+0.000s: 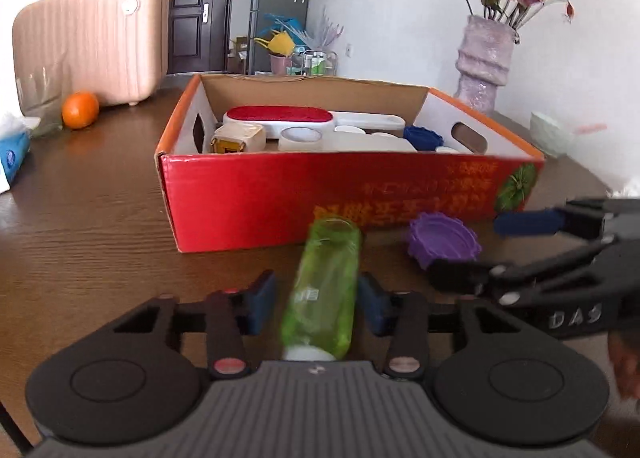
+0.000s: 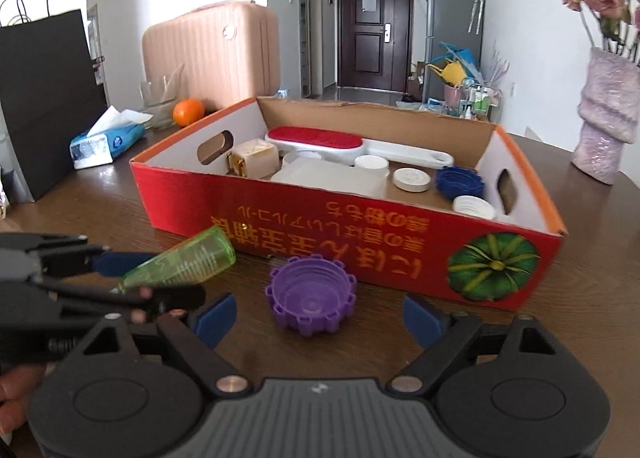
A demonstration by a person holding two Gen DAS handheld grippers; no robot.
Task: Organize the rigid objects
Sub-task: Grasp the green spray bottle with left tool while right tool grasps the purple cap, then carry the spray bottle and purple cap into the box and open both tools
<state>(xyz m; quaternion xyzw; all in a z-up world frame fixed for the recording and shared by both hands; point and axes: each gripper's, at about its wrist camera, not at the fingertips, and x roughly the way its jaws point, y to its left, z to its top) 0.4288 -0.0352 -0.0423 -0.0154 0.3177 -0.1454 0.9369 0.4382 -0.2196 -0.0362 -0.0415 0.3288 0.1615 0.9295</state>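
A clear green plastic bottle lies between the blue pads of my left gripper, which is shut on it; it also shows in the right wrist view, tilted up off the table. A purple ridged cap sits open side up on the brown table just ahead of my right gripper, whose jaws stand wide open around it. The cap shows in the left wrist view too, between the right gripper's fingers. The red cardboard box behind holds a red-topped brush, white lids and a blue cap.
An orange, a tissue pack, a glass jar and a pink suitcase stand at the table's far left. A black bag is further left. A lilac vase with flowers and a pale green bowl stand at the right.
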